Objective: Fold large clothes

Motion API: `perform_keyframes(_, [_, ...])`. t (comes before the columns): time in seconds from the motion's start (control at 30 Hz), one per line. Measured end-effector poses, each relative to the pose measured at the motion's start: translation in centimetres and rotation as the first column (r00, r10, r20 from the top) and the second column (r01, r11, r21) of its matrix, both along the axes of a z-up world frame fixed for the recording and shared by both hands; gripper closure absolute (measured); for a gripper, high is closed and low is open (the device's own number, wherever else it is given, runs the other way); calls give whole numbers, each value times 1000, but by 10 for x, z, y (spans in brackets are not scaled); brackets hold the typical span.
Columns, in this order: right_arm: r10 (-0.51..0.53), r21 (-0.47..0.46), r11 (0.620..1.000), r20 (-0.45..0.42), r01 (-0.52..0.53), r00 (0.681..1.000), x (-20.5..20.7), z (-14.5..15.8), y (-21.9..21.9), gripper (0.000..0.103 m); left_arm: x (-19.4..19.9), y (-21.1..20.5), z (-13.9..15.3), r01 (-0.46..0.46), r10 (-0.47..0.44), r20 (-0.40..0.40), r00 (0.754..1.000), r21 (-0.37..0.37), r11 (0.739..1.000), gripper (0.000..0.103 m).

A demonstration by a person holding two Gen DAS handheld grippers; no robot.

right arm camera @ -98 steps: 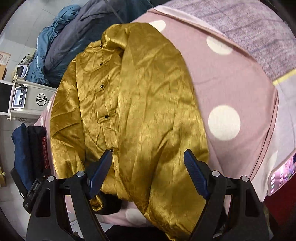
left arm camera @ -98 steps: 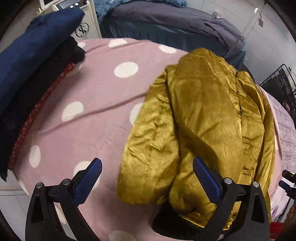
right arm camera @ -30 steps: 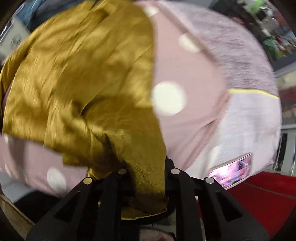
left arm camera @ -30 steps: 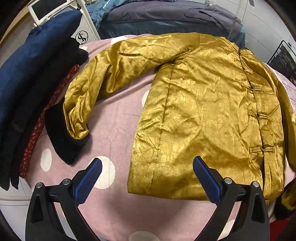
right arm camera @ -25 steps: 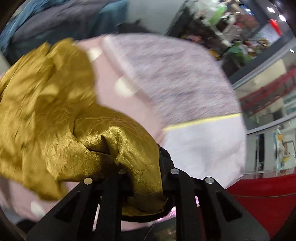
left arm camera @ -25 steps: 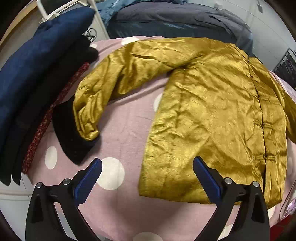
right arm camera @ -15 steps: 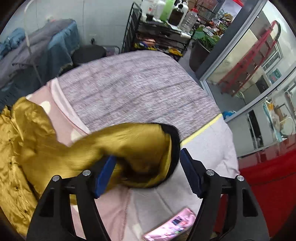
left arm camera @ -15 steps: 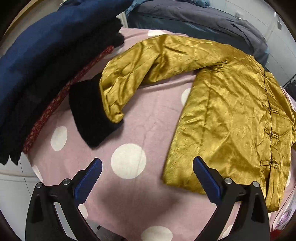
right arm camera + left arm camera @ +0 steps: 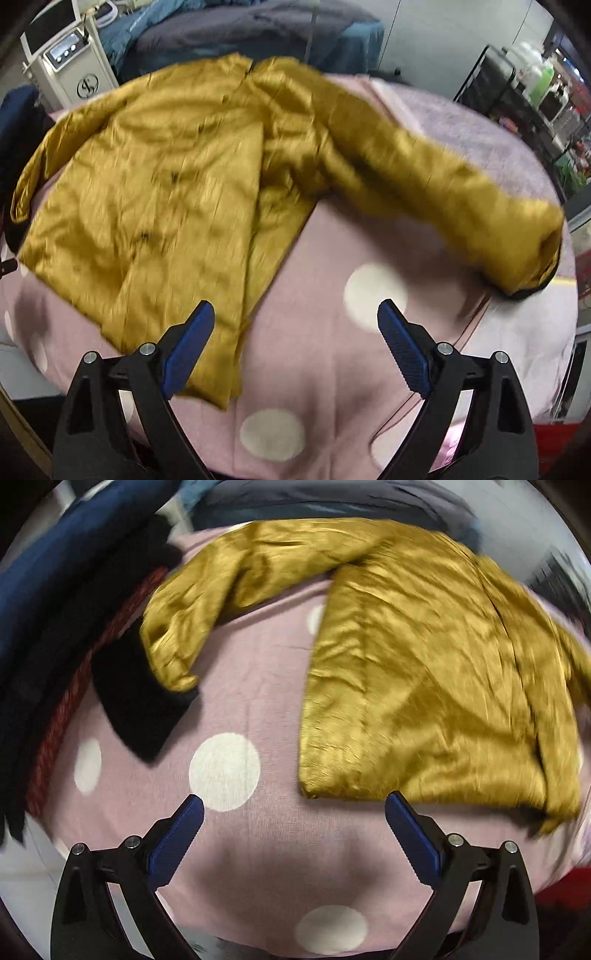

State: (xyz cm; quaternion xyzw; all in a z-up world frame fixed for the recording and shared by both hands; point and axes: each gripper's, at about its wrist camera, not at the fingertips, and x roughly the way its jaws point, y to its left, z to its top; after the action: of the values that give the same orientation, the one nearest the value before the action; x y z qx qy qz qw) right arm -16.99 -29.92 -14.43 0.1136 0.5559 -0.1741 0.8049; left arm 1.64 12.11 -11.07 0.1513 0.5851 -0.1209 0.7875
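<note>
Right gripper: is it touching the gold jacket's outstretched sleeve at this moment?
Apart. In the right wrist view the right gripper is open, and the gold jacket's sleeve lies farther off on the pink spotted cover, bare cover between them.

A pink dotted sheet [image 9: 258, 686] covers the bed. At its left edge lies a stack of dark clothes [image 9: 55, 602], navy on top. Far left stands a white machine [image 9: 70, 66]; beyond the bed, a grey-blue duvet [image 9: 258, 29]. Far right, a black shelf [image 9: 524, 85] holds bottles.
</note>
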Motion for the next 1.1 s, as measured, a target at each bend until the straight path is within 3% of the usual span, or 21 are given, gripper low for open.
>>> perform_keyframes(0.07, [-42, 49, 998, -25, 43, 999, -7, -12, 3, 14, -11, -16, -9, 123, -126, 36, 991, 95, 988, 6])
perform_keyframes(0.13, [-82, 83, 993, -41, 85, 996, -14, -17, 5, 14, -16, -28, -19, 190, -203, 63, 977, 178, 966, 6])
perform_keyframes(0.3, [-164, 131, 977, -62, 171, 985, -32, -15, -1, 14, -14, -56, -40, 285, -320, 80, 944, 287, 915, 9])
perform_keyframes(0.33, [-173, 135, 974, -62, 180, 983, -37, -12, 1, 14, -12, -62, -43, 297, -342, 94, 935, 319, 900, 13])
perform_keyframes(0.37, [-185, 144, 971, -62, 192, 981, -38, -11, 0, 14, -8, -66, -44, 305, -356, 99, 929, 336, 891, 28])
perform_keyframes(0.4, [-195, 152, 967, -62, 203, 979, -40, -10, 0, 14, 0, -69, -42, 301, -345, 87, 934, 322, 897, 43])
perform_keyframes(0.43, [-202, 160, 965, -62, 210, 977, -40, -10, -1, 14, 8, -69, -38, 283, -316, 78, 946, 282, 917, 51])
perform_keyframes(0.5, [-211, 170, 961, -67, 220, 975, -43, -11, 1, 14, 27, -61, -27, 208, -220, 62, 973, 168, 964, 76])
perform_keyframes(0.53, [-211, 172, 960, -72, 220, 975, -44, -12, 1, 14, 44, -50, -19, 127, -133, 55, 990, 108, 986, 79])
perform_keyframes(0.6, [-212, 178, 958, -83, 224, 974, -46, -14, 3, 14, 66, -25, -10, -6, 4, 50, 999, 34, 999, 84])
perform_keyframes(0.67, [-212, 187, 956, -96, 226, 973, -47, -17, 6, 14, 94, 12, -5, -176, 177, 27, 984, -32, 984, 85])
perform_keyframes(0.73, [-211, 195, 954, -108, 228, 972, -48, -22, 8, 14, 119, 58, -10, -361, 358, -49, 933, -96, 928, 85])
perform_keyframes(0.77, [-210, 206, 951, -114, 230, 971, -49, -25, 9, 14, 129, 79, -15, -443, 433, -103, 896, -125, 888, 86])
perform_keyframes(0.83, [-204, 232, 945, -133, 230, 970, -49, -32, 12, 14, 139, 107, -24, -539, 510, -190, 839, -163, 826, 86])
perform_keyframes(0.87, [-201, 246, 942, -141, 231, 969, -48, -36, 13, 14, 142, 114, -28, -557, 521, -215, 826, -170, 813, 86])
perform_keyframes(0.9, [-198, 261, 937, -146, 230, 969, -48, -40, 15, 14, 142, 115, -28, -552, 516, -213, 830, -168, 817, 86])
perform_keyframes(1.0, [-169, 343, 917, -131, 204, 977, -44, -44, 21, 14, 140, 103, -26, -488, 465, -173, 868, -129, 863, 85])
perform_keyframes(1.1, [-90, 428, 888, -194, 167, 977, -35, -63, 33, 14, 133, 91, -32, -458, 440, -167, 882, -93, 884, 85])
